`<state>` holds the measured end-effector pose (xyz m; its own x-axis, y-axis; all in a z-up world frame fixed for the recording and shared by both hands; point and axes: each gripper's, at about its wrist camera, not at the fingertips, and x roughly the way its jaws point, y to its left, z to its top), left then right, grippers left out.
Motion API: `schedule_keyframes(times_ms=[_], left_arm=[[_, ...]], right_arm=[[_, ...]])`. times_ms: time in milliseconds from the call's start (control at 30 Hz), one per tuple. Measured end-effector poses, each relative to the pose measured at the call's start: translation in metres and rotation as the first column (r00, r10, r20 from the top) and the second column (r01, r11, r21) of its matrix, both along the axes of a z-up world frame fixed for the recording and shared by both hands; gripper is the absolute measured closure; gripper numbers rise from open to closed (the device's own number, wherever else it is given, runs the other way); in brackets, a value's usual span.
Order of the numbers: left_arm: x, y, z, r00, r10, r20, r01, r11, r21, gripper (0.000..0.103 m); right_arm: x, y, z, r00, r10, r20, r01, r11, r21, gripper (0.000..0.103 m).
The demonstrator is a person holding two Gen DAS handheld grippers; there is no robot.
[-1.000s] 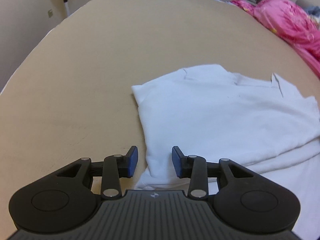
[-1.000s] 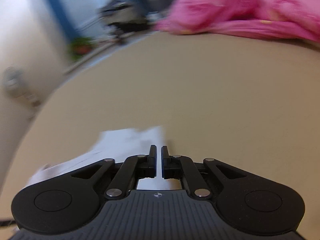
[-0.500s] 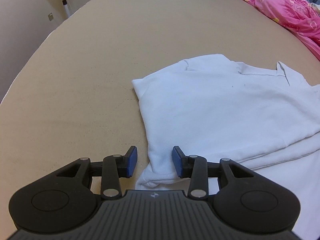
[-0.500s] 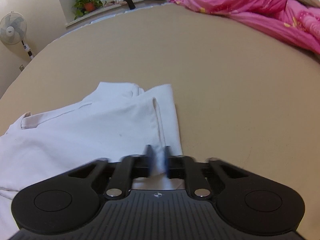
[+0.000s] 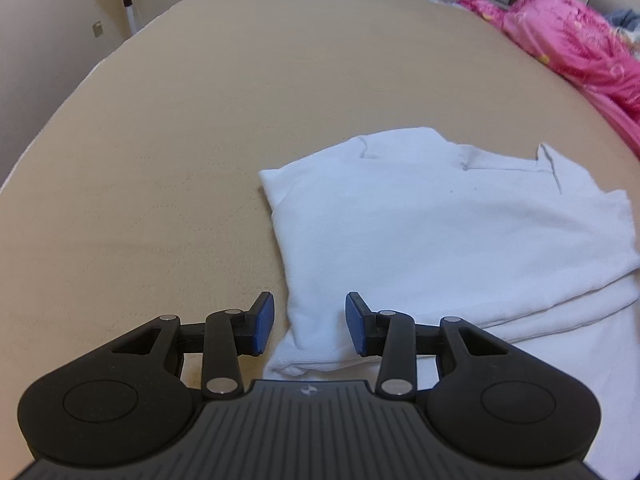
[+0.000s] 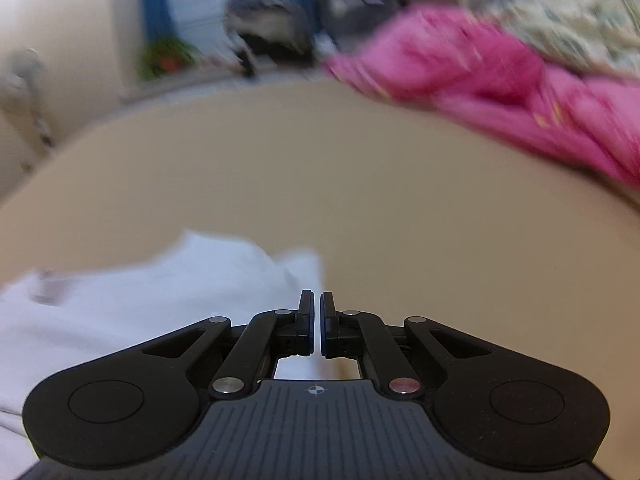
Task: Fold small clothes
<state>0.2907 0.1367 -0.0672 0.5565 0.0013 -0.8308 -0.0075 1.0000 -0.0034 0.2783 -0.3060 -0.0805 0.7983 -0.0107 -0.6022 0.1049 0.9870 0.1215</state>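
A white cotton top (image 5: 436, 232), folded over into layers, lies flat on the wide beige quilted bed (image 5: 208, 128), toward its near right part. The left claw (image 5: 310, 322) hovers over the garment's near left corner with its blue pads (image 5: 264, 322) standing well apart; the corner sits between them, but neither pad presses on it. The right claw (image 6: 316, 322) is at the top's near right edge, its view blurred. Its jaws have just been closing and now stand nearly together, with only a thin slit between them; I cannot make out any cloth caught in that slit. A crumpled pink quilt (image 5: 576, 44) lies at the bed's far right, well apart from the top.
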Motion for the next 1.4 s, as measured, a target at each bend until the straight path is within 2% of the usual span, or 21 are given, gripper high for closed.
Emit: schedule_keyframes(times_ms=[67, 100, 167, 233, 267, 300, 367, 433, 467, 533, 633, 700, 833, 867, 900, 967, 1133, 1267, 1400], left_arm=[[0.001, 0.001, -0.013, 0.999, 0.010, -0.047, -0.010, 1.000, 0.014, 0.056], [0.000, 0.001, -0.017, 0.999, 0.015, -0.046, -0.014, 1.000, 0.017, 0.053], [-0.004, 0.001, -0.010, 0.999, 0.018, -0.027, -0.017, 1.000, 0.023, 0.053], [-0.015, 0.005, 0.000, 0.999, 0.036, 0.016, -0.036, 0.999, -0.004, 0.053], [-0.019, 0.007, 0.000, 0.999, 0.040, 0.022, -0.040, 0.999, -0.014, 0.053], [-0.022, 0.007, -0.005, 0.999, 0.038, -0.004, -0.038, 0.999, -0.006, 0.052], [-0.027, 0.005, -0.015, 0.998, 0.020, -0.054, -0.019, 1.000, 0.018, 0.045], [-0.036, 0.005, -0.007, 0.997, 0.033, -0.074, -0.029, 0.998, 0.058, 0.044], [-0.044, 0.005, 0.004, 0.997, 0.046, -0.057, -0.042, 0.997, 0.066, 0.048], [-0.072, 0.005, 0.029, 0.999, 0.039, 0.023, -0.040, 0.998, 0.050, 0.048], [-0.119, 0.001, 0.054, 0.997, 0.016, 0.073, -0.020, 0.998, 0.057, 0.048], [-0.151, -0.003, 0.064, 0.995, 0.004, 0.100, -0.011, 0.998, 0.063, 0.048], [-0.205, -0.003, 0.070, 0.993, 0.019, 0.118, -0.019, 1.000, 0.006, 0.049], [-0.218, -0.003, 0.069, 0.992, 0.027, 0.120, -0.026, 1.000, -0.009, 0.053], [-0.229, -0.002, 0.068, 0.992, 0.028, 0.120, -0.026, 1.000, -0.017, 0.065], [-0.251, -0.001, 0.064, 0.994, 0.019, 0.108, -0.017, 1.000, -0.020, 0.077], [-0.282, -0.002, 0.041, 0.999, -0.022, 0.039, 0.022, 1.000, -0.011, 0.078], [-0.291, 0.011, 0.015, 0.996, -0.001, -0.092, -0.006, 0.997, -0.079, 0.078], [-0.291, 0.015, -0.002, 0.985, 0.002, -0.174, -0.021, 0.994, -0.109, 0.078]], right_arm=[[0.014, 0.006, -0.027, 0.981, 0.045, -0.188, -0.048, 0.999, -0.009, 0.099], [0.012, 0.008, -0.035, 0.980, 0.036, -0.193, -0.042, 0.999, -0.027, 0.100], [0.007, 0.014, -0.024, 0.986, 0.031, -0.163, -0.043, 0.997, -0.071, 0.099], [-0.007, 0.014, -0.006, 0.995, 0.036, -0.088, -0.043, 0.996, -0.079, 0.097], [-0.014, 0.014, 0.002, 0.997, 0.036, -0.072, -0.042, 0.995, -0.085, 0.093], [-0.023, 0.015, 0.007, 0.996, 0.048, -0.074, -0.055, 0.994, -0.096, 0.085], [-0.037, 0.018, 0.019, 0.994, 0.059, -0.092, -0.071, 0.989, -0.128, 0.079], [-0.055, 0.022, 0.033, 0.991, 0.053, -0.120, -0.073, 0.984, -0.165, 0.079], [-0.062, 0.023, 0.042, 0.991, 0.056, -0.121, -0.076, 0.983, -0.165, 0.079], [-0.085, 0.024, 0.060, 0.992, 0.069, -0.109, -0.086, 0.983, -0.162, 0.079], [-0.127, 0.028, 0.082, 0.993, 0.093, -0.079, -0.106, 0.977, -0.187, 0.073], [-0.156, 0.029, 0.097, 0.994, 0.096, -0.056, -0.105, 0.976, -0.193, 0.067], [-0.203, 0.027, 0.116, 0.995, 0.095, -0.028, -0.098, 0.979, -0.176, 0.065], [-0.214, 0.027, 0.117, 0.995, 0.093, -0.025, -0.096, 0.980, -0.172, 0.064], [-0.225, 0.024, 0.117, 0.995, 0.092, -0.027, -0.095, 0.982, -0.164, 0.064], [-0.242, 0.018, 0.112, 0.996, 0.085, -0.039, -0.090, 0.987, -0.136, 0.064], [-0.275, -0.004, 0.079, 0.993, 0.036, -0.115, -0.044, 0.997, -0.070, 0.065], [-0.288, -0.023, 0.040, 0.979, 0.002, -0.206, -0.004, 1.000, -0.011, 0.065], [-0.288, -0.057, 0.000, 0.929, -0.057, -0.367, 0.103, 0.989, 0.107, 0.065]])
